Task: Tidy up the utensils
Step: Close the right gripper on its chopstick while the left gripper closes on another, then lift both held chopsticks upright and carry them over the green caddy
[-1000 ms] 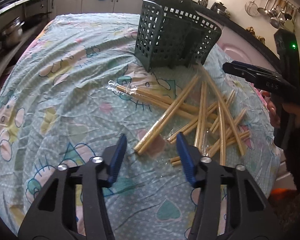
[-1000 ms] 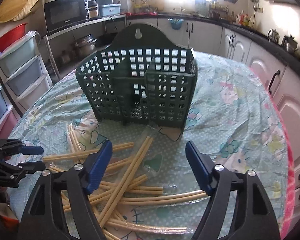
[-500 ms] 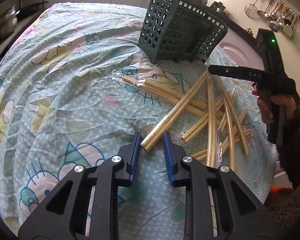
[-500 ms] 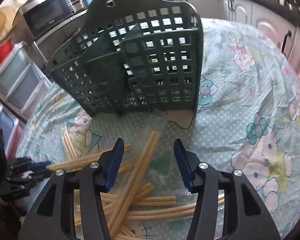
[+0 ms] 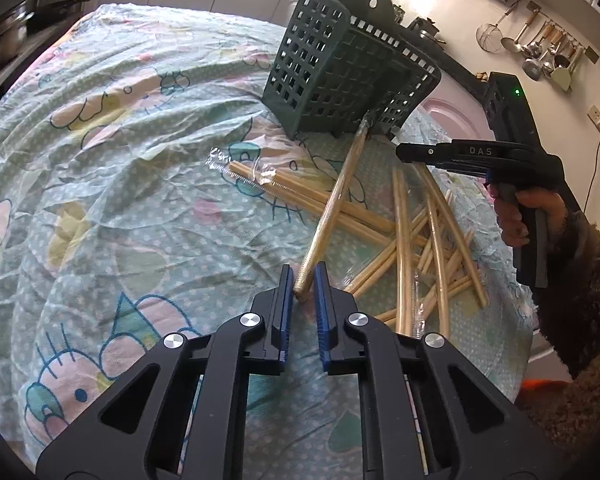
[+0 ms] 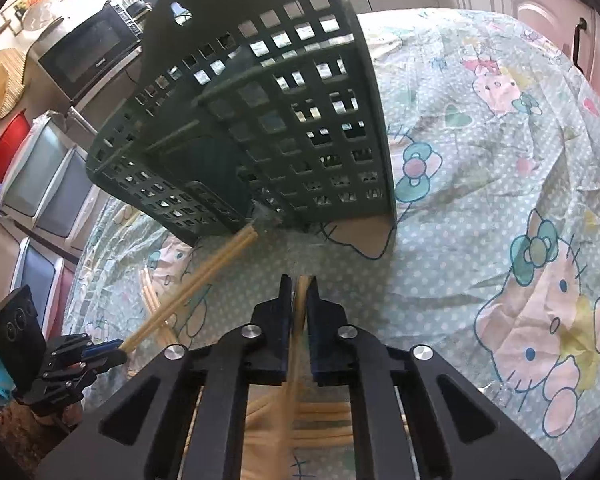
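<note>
Both grippers have closed since a moment ago: the left gripper [image 5: 303, 286] clamps a chopstick pair [image 5: 332, 208] whose far end touches the basket [image 5: 340, 76], while the right gripper [image 6: 299, 300] grips another chopstick pair [image 6: 300, 304] above the pile, ready for loading.

A cartoon-print tablecloth [image 5: 100, 168], a microwave [image 6: 88, 60] and hanging ladles [image 5: 540, 52] are in view.

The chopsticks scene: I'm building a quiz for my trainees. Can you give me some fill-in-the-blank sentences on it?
1. The left tongs are closed on a wrapped pair of ___.
2. That pair's far end touches the dark ___ caddy.
3. The right tongs are ___ on another chopstick pair.
4. More loose chopsticks lie on the patterned ___.

Missing: chopsticks; green; shut; tablecloth
</note>
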`<act>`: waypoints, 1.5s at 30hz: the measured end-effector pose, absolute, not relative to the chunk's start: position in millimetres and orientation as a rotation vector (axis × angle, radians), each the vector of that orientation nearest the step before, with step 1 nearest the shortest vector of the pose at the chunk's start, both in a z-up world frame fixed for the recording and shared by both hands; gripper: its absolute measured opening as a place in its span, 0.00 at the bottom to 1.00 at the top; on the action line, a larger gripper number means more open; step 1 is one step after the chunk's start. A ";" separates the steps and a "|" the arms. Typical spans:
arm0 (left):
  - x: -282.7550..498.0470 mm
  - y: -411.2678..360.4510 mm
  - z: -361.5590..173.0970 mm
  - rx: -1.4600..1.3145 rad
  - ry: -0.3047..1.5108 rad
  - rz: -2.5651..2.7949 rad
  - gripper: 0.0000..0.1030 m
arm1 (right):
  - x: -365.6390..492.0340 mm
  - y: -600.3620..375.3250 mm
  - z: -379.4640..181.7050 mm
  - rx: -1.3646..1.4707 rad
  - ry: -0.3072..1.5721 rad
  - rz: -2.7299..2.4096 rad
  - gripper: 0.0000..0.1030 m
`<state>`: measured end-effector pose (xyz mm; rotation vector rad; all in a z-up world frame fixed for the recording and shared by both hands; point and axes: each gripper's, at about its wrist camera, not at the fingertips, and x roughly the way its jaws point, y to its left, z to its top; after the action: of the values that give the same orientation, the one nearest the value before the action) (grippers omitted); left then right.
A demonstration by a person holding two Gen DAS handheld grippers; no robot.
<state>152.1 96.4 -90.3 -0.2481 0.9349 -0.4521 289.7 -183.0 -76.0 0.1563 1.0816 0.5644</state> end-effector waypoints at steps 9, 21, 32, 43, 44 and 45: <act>139.6 92.5 -46.8 -0.247 0.809 -0.493 0.04 | 268.1 -189.0 -34.3 0.130 0.967 0.597 0.05; 141.7 75.7 16.2 -0.199 0.684 -0.488 0.03 | 235.1 -194.6 30.1 0.115 0.780 0.637 0.05; 144.6 64.2 66.1 -0.154 0.628 -0.504 0.03 | 215.2 -192.9 82.7 0.060 0.568 0.637 0.05; 150.0 60.5 137.1 -0.069 0.546 -0.490 0.03 | 218.3 -207.6 130.3 0.074 0.432 0.609 0.05; 151.7 61.9 142.8 -0.058 0.543 -0.478 0.03 | 220.2 -209.5 136.8 0.076 0.415 0.603 0.05; 154.9 63.4 150.3 -0.042 0.541 -0.463 0.03 | 220.9 -210.0 141.7 0.075 0.404 0.599 0.05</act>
<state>154.9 63.4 150.3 -0.0420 0.5407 -0.4634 220.9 -210.0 141.7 0.0755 0.4036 0.5990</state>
